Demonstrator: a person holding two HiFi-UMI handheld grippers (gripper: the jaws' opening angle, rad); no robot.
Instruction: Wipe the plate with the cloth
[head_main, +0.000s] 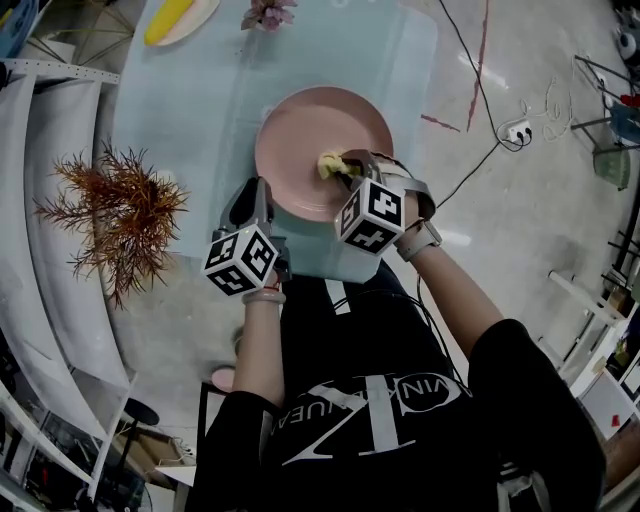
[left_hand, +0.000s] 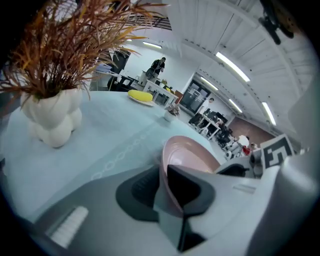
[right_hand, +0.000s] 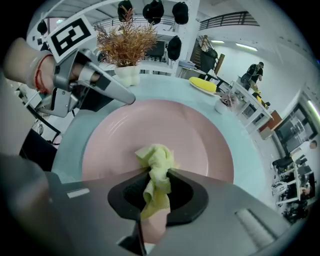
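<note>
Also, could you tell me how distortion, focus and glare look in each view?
Head view: heavy fisheye bends the room's edges; the plate is evenly lit. Left gripper view: the left gripper looks soft close up, ceiling lights are blown out. Right gripper view: the cloth is crisp, corners go dark.

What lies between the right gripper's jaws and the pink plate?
The yellow-green cloth: the right gripper is shut on it, and its bunched end is over the pink plate. The right gripper view shows this most clearly.
</note>
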